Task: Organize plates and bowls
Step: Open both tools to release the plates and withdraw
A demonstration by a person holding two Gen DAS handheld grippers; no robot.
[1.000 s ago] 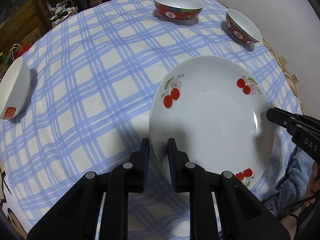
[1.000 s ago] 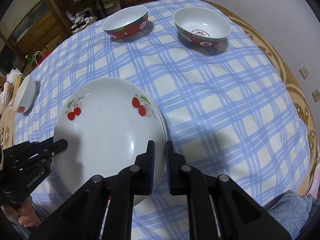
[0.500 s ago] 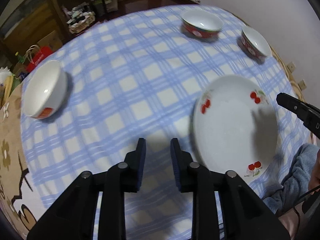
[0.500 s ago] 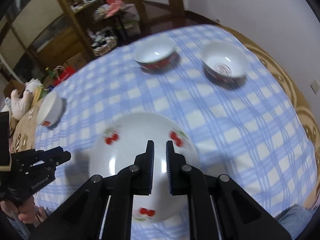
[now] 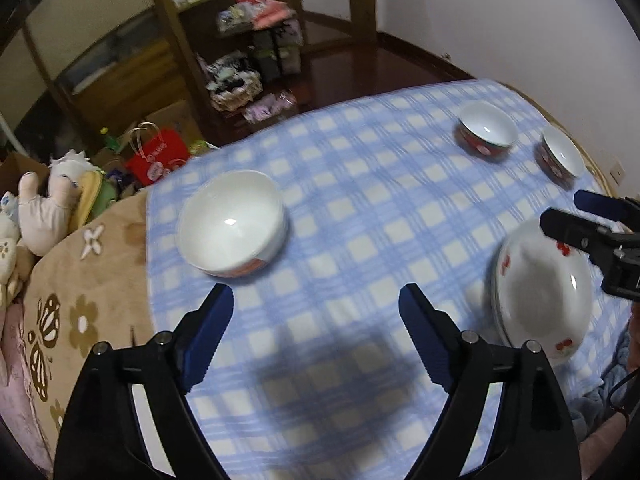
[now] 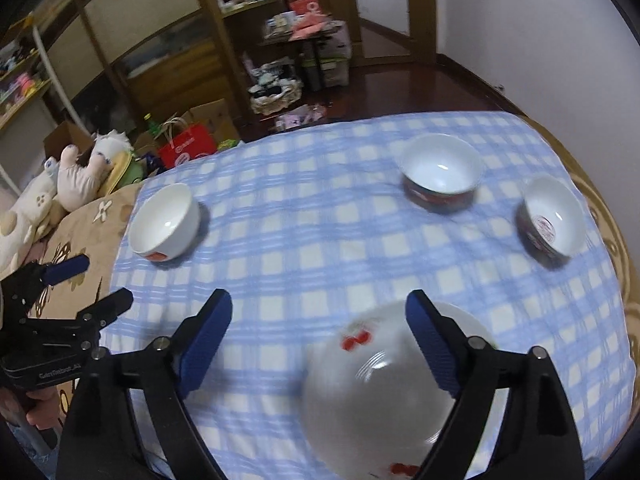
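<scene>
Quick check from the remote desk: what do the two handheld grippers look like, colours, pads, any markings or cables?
Both are matte black, with two angular fingers, silver screws and ribbed blue pads. The left gripper bears white lettering on its body, too blurred to read, seen from the right gripper. A thin dark cable hangs beneath the right one.

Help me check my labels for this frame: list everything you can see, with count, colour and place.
plate stack: appears to be more than one plate, white with red cherries, near edge of the cloth
plain bowl: 1, white with a red mark, left side of the cloth
patterned bowls: 2, red outside and white inside, far right
tablecloth: 1, blue and white check, over the table
under-cloth: 1, tan with flowers, left edge
plush toys: pale, off the table's left
red bag: 1, on the floor
shelving: brown wood, back of room
left hand-held gripper: black with blue pads, opening, nothing between
right hand-held gripper: same, opening, above the plates
</scene>
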